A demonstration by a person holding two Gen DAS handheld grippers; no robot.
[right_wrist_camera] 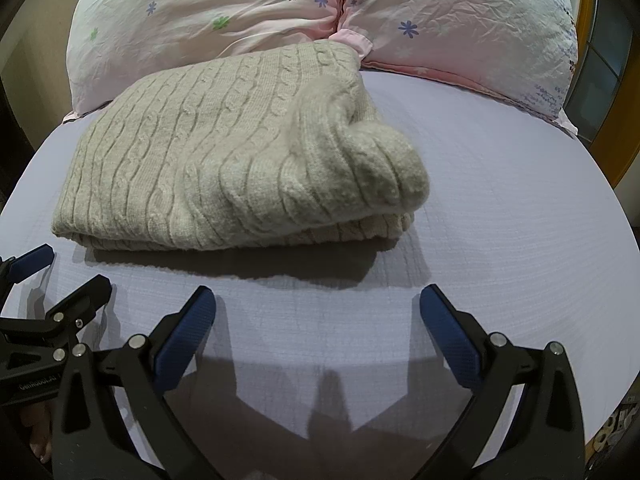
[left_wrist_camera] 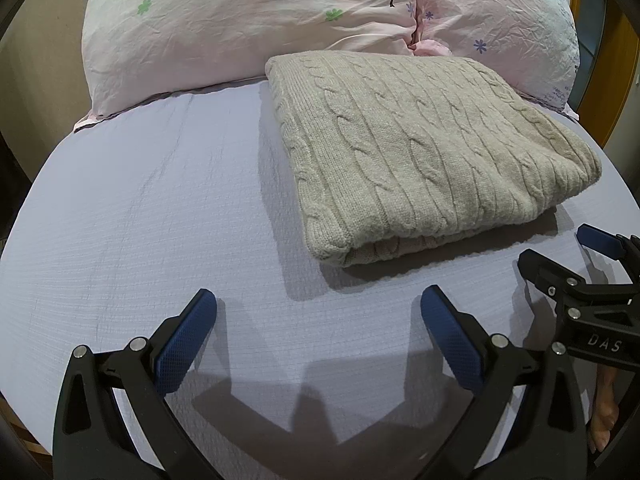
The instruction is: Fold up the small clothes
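grippers left [left_wrist_camera: 318, 300] and right [right_wrist_camera: 318, 300] hover wide apart, empty, side by side before the folded sweater [left_wrist_camera: 420, 148].

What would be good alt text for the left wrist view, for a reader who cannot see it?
A folded beige cable-knit sweater lies on a lavender bed sheet, in front of two pink floral pillows. The open left gripper hovers near the sweater, holding nothing, and the right gripper enters at the right edge.
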